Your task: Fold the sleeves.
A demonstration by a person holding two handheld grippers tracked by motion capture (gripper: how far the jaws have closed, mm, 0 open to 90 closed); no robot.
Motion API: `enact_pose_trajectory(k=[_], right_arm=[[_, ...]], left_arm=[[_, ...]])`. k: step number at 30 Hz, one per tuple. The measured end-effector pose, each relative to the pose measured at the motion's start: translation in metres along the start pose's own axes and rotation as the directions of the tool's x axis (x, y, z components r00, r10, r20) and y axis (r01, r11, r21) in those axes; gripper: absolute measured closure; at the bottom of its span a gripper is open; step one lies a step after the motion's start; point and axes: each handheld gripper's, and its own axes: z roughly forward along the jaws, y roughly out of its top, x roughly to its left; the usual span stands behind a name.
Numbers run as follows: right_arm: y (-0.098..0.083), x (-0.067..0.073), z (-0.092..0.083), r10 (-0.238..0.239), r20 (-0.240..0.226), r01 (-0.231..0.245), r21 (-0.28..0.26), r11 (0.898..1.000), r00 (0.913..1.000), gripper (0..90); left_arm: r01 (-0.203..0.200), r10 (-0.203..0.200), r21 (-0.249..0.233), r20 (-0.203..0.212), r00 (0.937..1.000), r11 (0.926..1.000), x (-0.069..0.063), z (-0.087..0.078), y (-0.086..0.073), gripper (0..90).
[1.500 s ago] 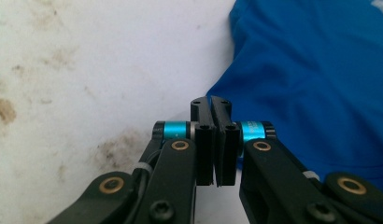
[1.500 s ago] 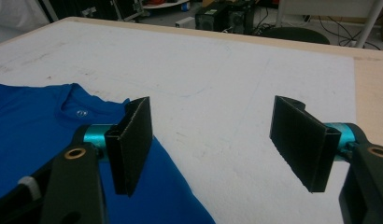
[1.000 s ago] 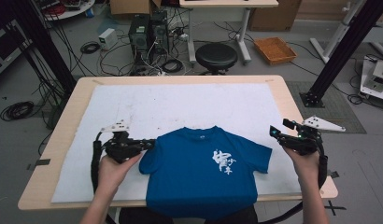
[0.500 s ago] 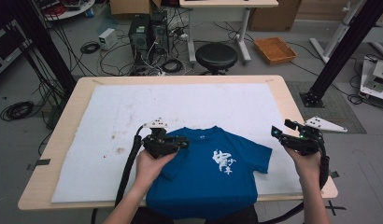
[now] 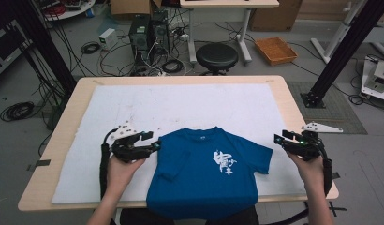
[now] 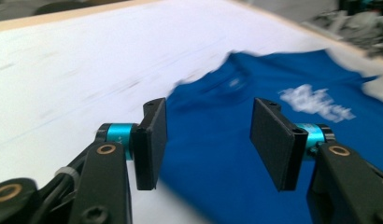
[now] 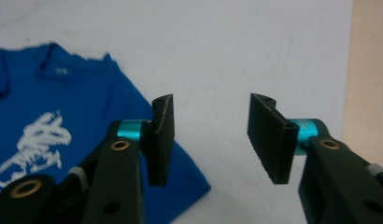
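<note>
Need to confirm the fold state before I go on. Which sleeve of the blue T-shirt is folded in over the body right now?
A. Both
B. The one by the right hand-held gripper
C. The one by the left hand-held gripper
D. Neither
C: on the T-shirt, the sleeve near the left hand-held gripper lies folded onto the body, while the sleeve near the right hand-held gripper lies spread out flat.

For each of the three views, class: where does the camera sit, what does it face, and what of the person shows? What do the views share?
High view: above the person's side, facing down on the table; forearms, both claws.
Left gripper view: on the left claw, facing the shirt; open jaws.
Right gripper view: on the right claw, facing the white mat; open jaws.
Shared: the shirt.
</note>
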Motion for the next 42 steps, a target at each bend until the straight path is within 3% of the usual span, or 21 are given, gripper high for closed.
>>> enact_pose_trajectory(k=[2, 8, 12, 15, 19, 24, 25, 28, 29, 30, 31, 32, 33, 34, 36, 37, 38, 39, 40, 42], right_arm=[[-0.01, -0.007, 0.007, 0.031, -0.013, -0.03, 0.057, 0.998, 0.9994, 58.6], [-0.021, -0.009, 0.019, 0.044, -0.024, -0.04, 0.13, 0.991, 0.9988, 63.7], [-0.022, -0.008, 0.024, 0.035, -0.034, -0.03, 0.147, 0.989, 0.9988, 65.8], [-0.026, -0.008, 0.034, 0.03, -0.046, -0.02, 0.213, 0.977, 0.9985, 72.3], [-0.026, -0.008, 0.032, 0.025, -0.056, -0.012, 0.221, 0.975, 0.9981, 88.7], [-0.016, -0.004, 0.023, 0.062, -0.103, -0.041, 0.197, 0.98, 0.9927, 89.5], [-0.008, 0.002, 0.019, 0.092, -0.153, -0.061, 0.193, 0.979, 0.9839, 89.5], [0.003, 0.013, 0.015, 0.092, -0.182, -0.056, 0.194, 0.979, 0.979, 89.5], [0.014, 0.029, 0.013, 0.068, -0.199, -0.028, 0.196, 0.98, 0.9776, 89.4], [0.014, 0.029, 0.013, 0.068, -0.199, -0.028, 0.196, 0.98, 0.9776, 89.4], [0.025, 0.05, 0.014, 0.024, -0.205, 0.016, 0.194, 0.981, 0.9784, 89.4], [0.025, 0.05, 0.014, 0.024, -0.205, 0.016, 0.194, 0.981, 0.9784, 89.4], [0.031, 0.067, 0.017, -0.013, -0.214, 0.054, 0.189, 0.981, 0.9769, 89.4], [0.031, 0.067, 0.017, -0.013, -0.214, 0.054, 0.189, 0.981, 0.9769, 89.4], [0.036, 0.087, 0.022, -0.042, -0.219, 0.085, 0.188, 0.978, 0.9748, 89.3], [0.039, 0.106, 0.031, -0.084, -0.219, 0.122, 0.167, 0.978, 0.9722, 89.3], [0.039, 0.106, 0.031, -0.084, -0.219, 0.122, 0.167, 0.978, 0.9722, 89.3], [0.04, 0.123, 0.042, -0.11, -0.218, 0.143, 0.143, 0.979, 0.9697, 89.3], [0.04, 0.123, 0.042, -0.11, -0.218, 0.143, 0.143, 0.979, 0.9697, 89.3], [0.039, 0.143, 0.06, -0.134, -0.219, 0.162, 0.114, 0.98, 0.9664, 87.1]], left_arm=[[0.029, -0.03, -0.006, -0.038, 0.9988, 0.9996, 0.016, -0.015, -0.012, 45.9], [0.066, -0.067, -0.014, -0.059, 0.996, 0.9977, 0.035, -0.031, -0.019, 45.9], [0.086, -0.087, -0.012, -0.057, 0.9946, 0.9962, 0.04, -0.033, -0.023, 46.0], [0.088, -0.089, -0.006, -0.054, 0.9946, 0.9961, 0.04, -0.032, -0.023, 45.9], [0.084, -0.084, -0.005, -0.045, 0.9954, 0.9964, 0.039, -0.031, -0.022, 45.9], [0.088, -0.088, -0.006, -0.042, 0.9952, 0.9961, 0.038, -0.031, -0.022, 45.9], [0.088, -0.088, -0.006, -0.041, 0.9953, 0.9961, 0.038, -0.031, -0.022, 46.0], [0.088, -0.088, -0.004, -0.037, 0.9954, 0.9961, 0.039, -0.03, -0.021, 45.9], [0.087, -0.088, -0.003, -0.037, 0.9955, 0.9962, 0.039, -0.03, -0.021, 45.9], [0.086, -0.086, 0.0, -0.033, 0.9957, 0.9963, 0.039, -0.029, -0.021, 45.9], [0.087, -0.087, 0.002, -0.031, 0.9957, 0.9962, 0.039, -0.029, -0.021, 45.9], [0.085, -0.085, 0.003, -0.031, 0.9959, 0.9964, 0.039, -0.029, -0.021, 45.9], [0.088, -0.088, 0.005, -0.028, 0.9957, 0.9961, 0.038, -0.028, -0.021, 46.0], [0.087, -0.087, 0.006, -0.025, 0.9959, 0.9962, 0.038, -0.028, -0.02, 46.0], [0.084, -0.083, 0.006, -0.022, 0.9963, 0.9965, 0.038, -0.028, -0.019, 46.0], [0.084, -0.084, 0.003, -0.017, 0.9963, 0.9965, 0.037, -0.028, -0.019, 45.9], [0.084, -0.084, 0.003, -0.017, 0.9963, 0.9965, 0.037, -0.028, -0.019, 46.0], [0.081, -0.081, 0.004, -0.015, 0.9966, 0.9967, 0.036, -0.027, -0.018, 46.0], [0.081, -0.081, 0.002, -0.013, 0.9966, 0.9967, 0.036, -0.027, -0.018, 46.0], [0.082, -0.082, 0.006, -0.008, 0.9966, 0.9966, 0.034, -0.026, -0.018, 45.9]])
